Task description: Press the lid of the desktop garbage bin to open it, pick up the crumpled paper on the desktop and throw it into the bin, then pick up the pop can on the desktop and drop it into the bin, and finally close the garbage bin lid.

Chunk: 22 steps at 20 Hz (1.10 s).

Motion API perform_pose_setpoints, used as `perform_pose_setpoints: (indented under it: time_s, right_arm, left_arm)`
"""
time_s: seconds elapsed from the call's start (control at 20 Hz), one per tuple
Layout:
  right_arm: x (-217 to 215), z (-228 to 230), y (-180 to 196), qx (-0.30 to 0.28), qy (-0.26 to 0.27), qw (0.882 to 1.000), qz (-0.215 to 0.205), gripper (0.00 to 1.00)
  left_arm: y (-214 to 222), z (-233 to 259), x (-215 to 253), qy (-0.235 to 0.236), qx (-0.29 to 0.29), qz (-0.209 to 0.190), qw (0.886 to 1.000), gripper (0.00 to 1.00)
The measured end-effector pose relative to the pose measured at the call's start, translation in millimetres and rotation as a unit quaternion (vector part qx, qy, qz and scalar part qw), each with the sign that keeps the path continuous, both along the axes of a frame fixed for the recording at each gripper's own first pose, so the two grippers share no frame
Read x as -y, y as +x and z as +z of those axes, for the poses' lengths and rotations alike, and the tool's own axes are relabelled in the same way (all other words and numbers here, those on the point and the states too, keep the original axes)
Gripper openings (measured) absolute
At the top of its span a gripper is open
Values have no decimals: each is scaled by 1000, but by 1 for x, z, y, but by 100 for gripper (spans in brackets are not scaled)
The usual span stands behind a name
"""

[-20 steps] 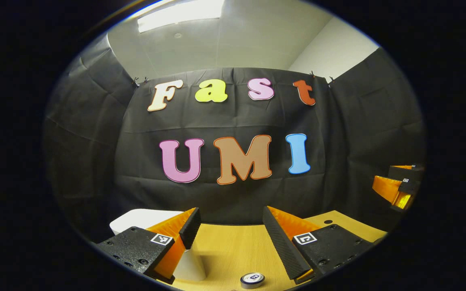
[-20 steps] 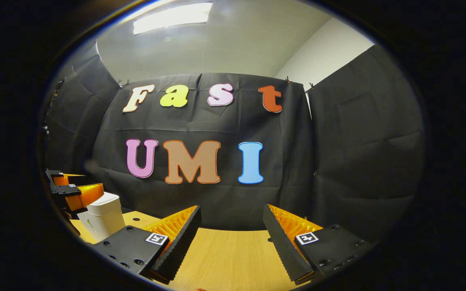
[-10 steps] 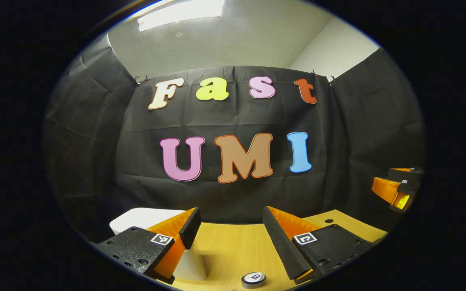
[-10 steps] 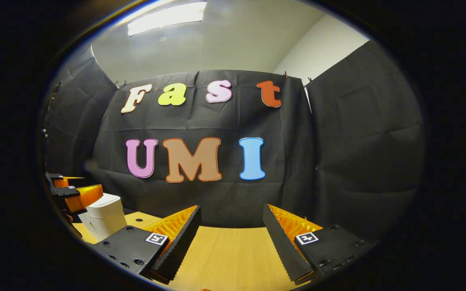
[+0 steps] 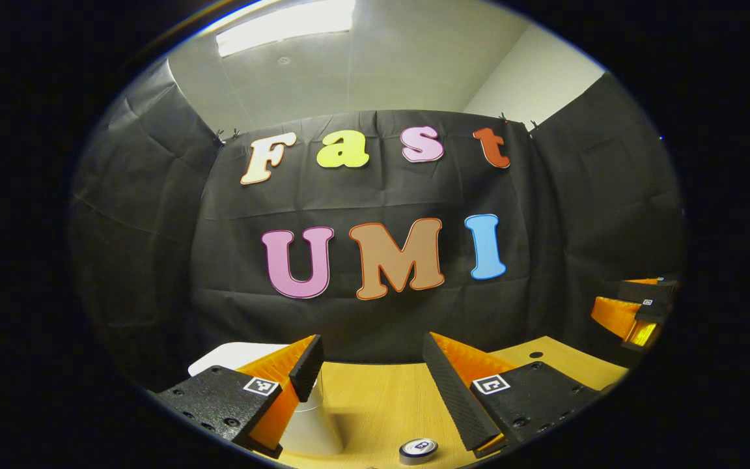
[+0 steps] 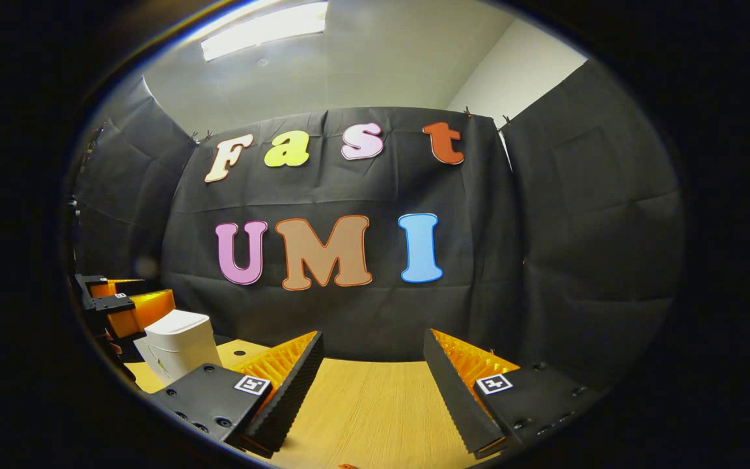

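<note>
The white garbage bin (image 5: 306, 430) stands on the wooden desktop (image 5: 375, 404) at the lower left, partly hidden behind one finger of my left gripper (image 5: 372, 365), which hovers open and empty. The top of the pop can (image 5: 418, 448) shows at the bottom edge, below the gap between the fingers. In the right gripper view the bin (image 6: 180, 342) stands at the left with its lid down, and the left gripper (image 6: 121, 303) hangs just beyond it. My right gripper (image 6: 372, 358) is open over bare desktop (image 6: 375, 410). It also appears far right (image 5: 635, 312) in the left gripper view.
Black cloth walls close the booth behind and on both sides of the desk. A small round hole (image 5: 536, 355) marks the desktop near its far right corner, and another hole (image 6: 239, 353) lies beside the bin.
Both views have swung slightly to the left, so the bin and can sit a little further right. Both grippers stay open and hold nothing.
</note>
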State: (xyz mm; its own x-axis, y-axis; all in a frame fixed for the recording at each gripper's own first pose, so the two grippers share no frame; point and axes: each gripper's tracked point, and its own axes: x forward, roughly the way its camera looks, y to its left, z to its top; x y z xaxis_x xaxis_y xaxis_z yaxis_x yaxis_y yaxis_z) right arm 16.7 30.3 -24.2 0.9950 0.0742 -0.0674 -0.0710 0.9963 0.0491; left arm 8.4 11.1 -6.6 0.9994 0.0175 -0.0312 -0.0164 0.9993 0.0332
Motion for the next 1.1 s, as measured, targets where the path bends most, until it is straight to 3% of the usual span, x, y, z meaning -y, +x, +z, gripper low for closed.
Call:
perform_pose_setpoints:
  time_s: [1.1]
  right_arm:
    - [10,7,-9,14,-14,1000,-7,98]
  left_arm:
    - [-2,-5,6,-15,-7,-5,1000,92]
